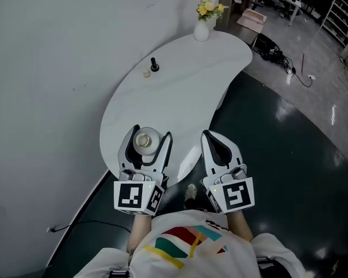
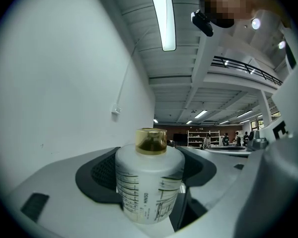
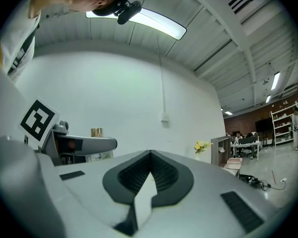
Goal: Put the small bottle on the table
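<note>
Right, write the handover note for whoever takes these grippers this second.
Left gripper: shut on the small bottle, which is upright with its gold cap on top.
Right gripper: shut, empty, beside the left one.
Bottle: over the near end of the white table; whether its base touches can't be told.
Done: bottle in grip, above the table.
Left: lower it onto bare tabletop, open the left jaws, back away.

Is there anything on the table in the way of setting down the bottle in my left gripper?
Nothing visible does. The left hand-held gripper holds the small bottle over the near end of the table, which looks bare. The flower vase, a black knob and a small round piece sit farther off.
</note>
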{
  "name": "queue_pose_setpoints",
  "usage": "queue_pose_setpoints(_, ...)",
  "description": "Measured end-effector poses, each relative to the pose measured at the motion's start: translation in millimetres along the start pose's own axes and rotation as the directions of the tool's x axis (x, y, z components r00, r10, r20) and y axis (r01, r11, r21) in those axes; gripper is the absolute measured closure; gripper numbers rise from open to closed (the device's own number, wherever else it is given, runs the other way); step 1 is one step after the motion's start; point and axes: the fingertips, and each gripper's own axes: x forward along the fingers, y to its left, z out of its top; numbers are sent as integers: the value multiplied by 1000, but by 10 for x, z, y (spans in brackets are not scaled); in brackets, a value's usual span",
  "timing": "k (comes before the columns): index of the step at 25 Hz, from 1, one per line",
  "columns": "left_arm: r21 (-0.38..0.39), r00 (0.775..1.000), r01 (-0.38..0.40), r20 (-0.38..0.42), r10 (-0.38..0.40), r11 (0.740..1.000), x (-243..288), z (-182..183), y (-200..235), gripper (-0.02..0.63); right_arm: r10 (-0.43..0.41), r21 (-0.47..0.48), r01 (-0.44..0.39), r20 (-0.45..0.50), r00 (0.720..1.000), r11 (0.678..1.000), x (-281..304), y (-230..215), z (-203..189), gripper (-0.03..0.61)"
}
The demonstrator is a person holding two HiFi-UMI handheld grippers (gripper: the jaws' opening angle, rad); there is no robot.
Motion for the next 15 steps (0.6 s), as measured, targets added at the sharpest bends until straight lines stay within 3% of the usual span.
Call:
queue_pose_setpoints(8,37,998,-45,-35,46,998,236,58,-148,276,13,22,-14,29,1000,1000,188,-397,83,568)
queue_pose_setpoints(15,88,999,-50,-8,51,995,368,230,-242,276,4,40,-5,37,999,999,149,-550,131,568)
